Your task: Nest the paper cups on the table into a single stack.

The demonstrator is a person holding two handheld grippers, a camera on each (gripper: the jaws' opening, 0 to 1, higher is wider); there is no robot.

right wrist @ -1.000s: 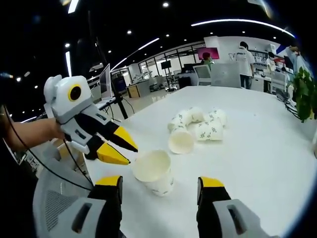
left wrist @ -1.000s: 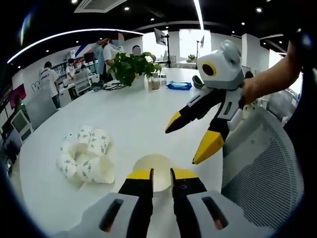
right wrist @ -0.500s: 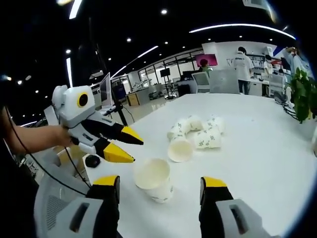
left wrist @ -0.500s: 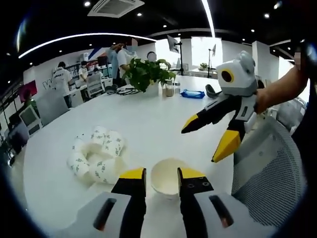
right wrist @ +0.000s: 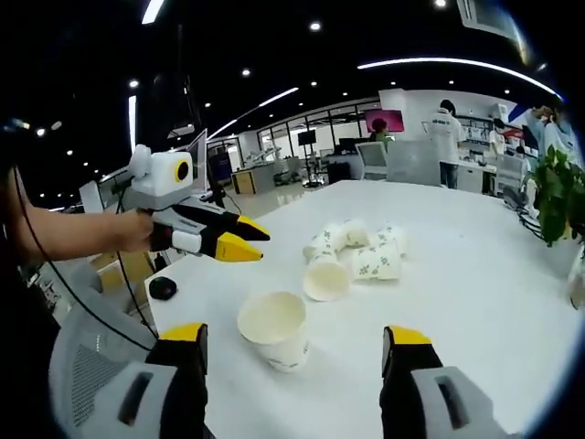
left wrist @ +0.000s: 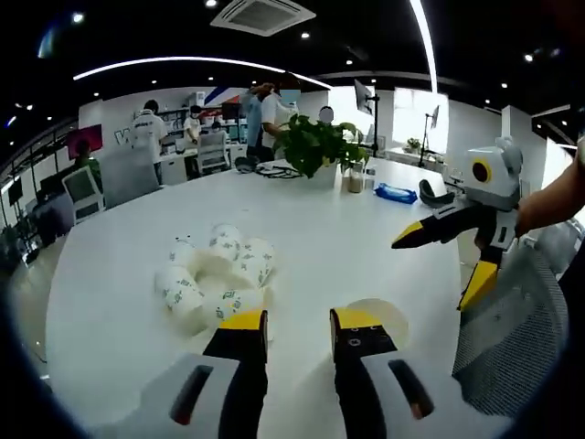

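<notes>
The left claw (left wrist: 298,331) has drawn back from the upright cup (right wrist: 272,327), its jaws a little apart and empty; that cup now sits at its 2 o'clock on the desk (left wrist: 320,229), released. The right claw (right wrist: 294,346) is spread wide around it, not touching. The pile (left wrist: 212,277) of fallen cups lies at 11 o'clock. Nesting has not begun.

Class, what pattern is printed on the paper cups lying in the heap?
White with small green leafy sprigs on the heaped cups, clearest in the right gripper view.
</notes>
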